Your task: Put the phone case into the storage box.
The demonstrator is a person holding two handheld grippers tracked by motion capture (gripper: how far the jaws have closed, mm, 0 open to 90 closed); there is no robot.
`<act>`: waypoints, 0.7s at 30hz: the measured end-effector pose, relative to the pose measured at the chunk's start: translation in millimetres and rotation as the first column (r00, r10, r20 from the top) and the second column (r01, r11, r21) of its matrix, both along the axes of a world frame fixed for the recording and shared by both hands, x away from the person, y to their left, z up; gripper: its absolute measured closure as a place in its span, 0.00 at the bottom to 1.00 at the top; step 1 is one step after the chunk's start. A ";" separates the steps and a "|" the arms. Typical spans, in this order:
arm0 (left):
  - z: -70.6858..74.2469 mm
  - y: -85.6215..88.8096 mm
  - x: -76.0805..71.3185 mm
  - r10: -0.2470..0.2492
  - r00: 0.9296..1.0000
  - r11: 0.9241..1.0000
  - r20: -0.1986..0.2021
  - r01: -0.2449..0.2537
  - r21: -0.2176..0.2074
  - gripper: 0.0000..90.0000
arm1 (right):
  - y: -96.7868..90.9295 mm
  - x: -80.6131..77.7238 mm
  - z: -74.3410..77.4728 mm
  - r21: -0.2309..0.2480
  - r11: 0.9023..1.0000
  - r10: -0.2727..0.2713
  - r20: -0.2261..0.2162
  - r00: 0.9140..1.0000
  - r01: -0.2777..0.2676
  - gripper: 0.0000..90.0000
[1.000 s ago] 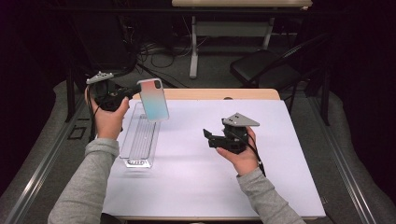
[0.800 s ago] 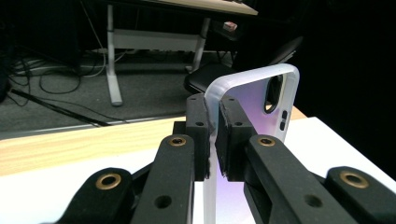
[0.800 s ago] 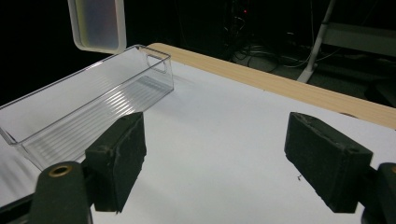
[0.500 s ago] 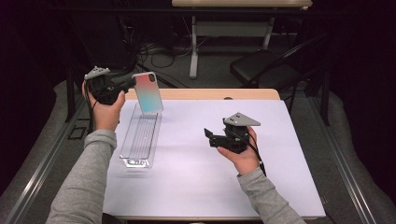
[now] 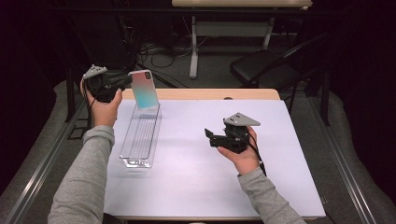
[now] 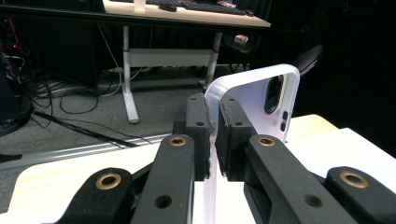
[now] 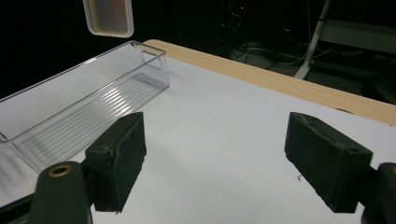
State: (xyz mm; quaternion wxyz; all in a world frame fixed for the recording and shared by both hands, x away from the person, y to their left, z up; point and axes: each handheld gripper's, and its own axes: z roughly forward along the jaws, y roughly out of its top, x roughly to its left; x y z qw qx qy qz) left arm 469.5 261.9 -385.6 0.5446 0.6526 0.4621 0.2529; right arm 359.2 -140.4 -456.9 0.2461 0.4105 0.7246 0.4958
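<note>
Phone case (image 6: 254, 100), glossy rounded pastel plastic, clamped edge-on between left gripper (image 6: 212, 135) jaws, ribbed clear plastic bin (image 5: 140, 137) below, right gripper (image 7: 217, 161) jaws wide over white tabletop (image 7: 219, 135).

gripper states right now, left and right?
Left gripper: shut on the phone case, held above the far end of the clear tray.
Right gripper: open, nothing between its jaws.
</note>
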 end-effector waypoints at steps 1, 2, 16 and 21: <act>-1.1 0.7 1.7 -0.002 1.000 1.000 -0.002 0.002 0.005 0.94 | 0.0 -0.2 -0.1 0.001 1.000 -0.002 -0.003 1.000 0.002 0.23; -2.2 1.2 3.2 -0.003 1.000 1.000 -0.001 0.003 0.006 0.94 | -0.2 -0.2 -0.2 -0.001 1.000 -0.003 -0.003 1.000 0.003 0.23; -16.0 12.4 20.6 0.020 1.000 0.999 -0.014 -0.020 0.026 0.94 | -9.1 -4.4 -0.8 -0.023 0.999 -0.028 0.006 1.000 0.028 0.22; -19.4 16.6 24.7 0.028 0.999 0.999 -0.016 -0.028 0.026 0.94 | -11.6 -5.1 -0.8 -0.017 0.999 -0.036 0.008 0.999 0.036 0.22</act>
